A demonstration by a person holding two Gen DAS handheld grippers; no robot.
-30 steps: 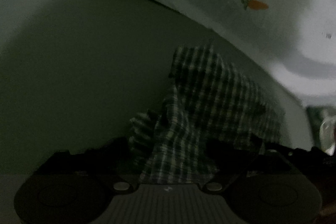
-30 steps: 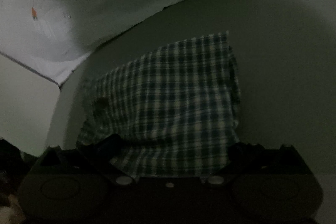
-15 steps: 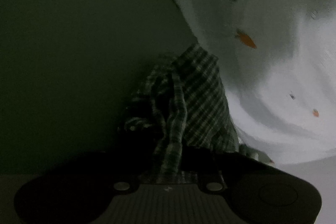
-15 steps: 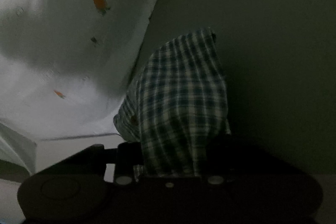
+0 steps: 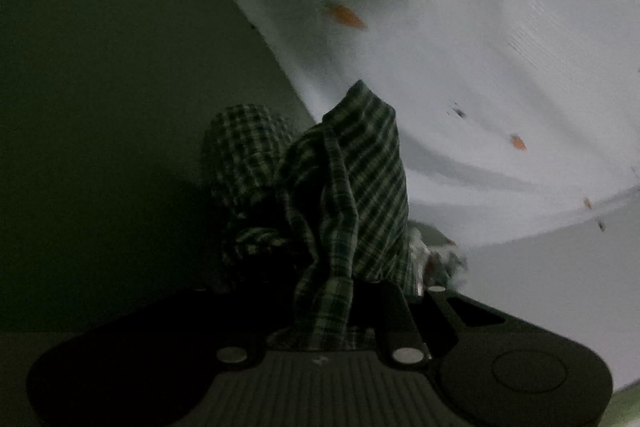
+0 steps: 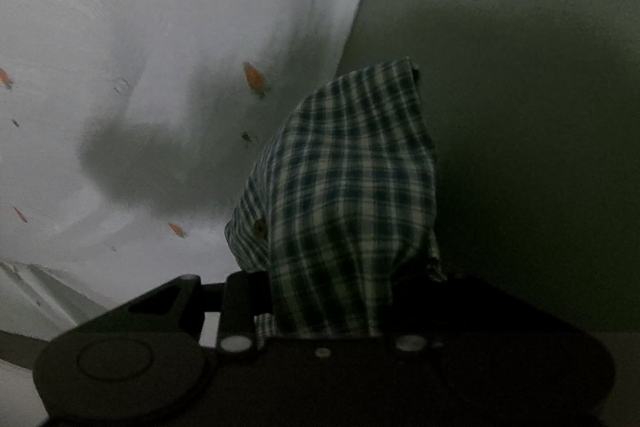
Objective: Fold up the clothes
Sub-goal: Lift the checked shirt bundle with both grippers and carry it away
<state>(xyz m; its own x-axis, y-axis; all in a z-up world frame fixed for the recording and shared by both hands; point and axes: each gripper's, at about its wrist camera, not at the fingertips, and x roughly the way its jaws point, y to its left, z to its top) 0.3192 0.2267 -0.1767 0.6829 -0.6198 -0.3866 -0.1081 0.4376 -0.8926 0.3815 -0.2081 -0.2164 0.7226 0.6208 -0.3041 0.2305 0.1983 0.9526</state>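
A green-and-white plaid garment (image 5: 360, 187) hangs bunched and twisted in front of my left gripper (image 5: 322, 311), whose dark jaws are shut on a gathered strip of it. In the right wrist view the same plaid garment (image 6: 352, 187) drapes in a smooth hump with a brown button (image 6: 260, 227) on its left edge. My right gripper (image 6: 324, 307) is shut on its lower edge, which hides the fingertips. The scene is dim.
A white sheet with small orange carrot prints (image 5: 500, 67) fills the right of the left wrist view and the sheet (image 6: 160, 47) fills the left of the right wrist view. A plain dark green surface (image 5: 100, 107) lies beside it. Some crumpled pale material (image 5: 440, 259) sits behind the garment.
Both grippers went from open around the flat plaid cloth to shut on it. The cloth has risen and gathered into folds. Both views have rolled, so the sheet's edge now runs steeply.
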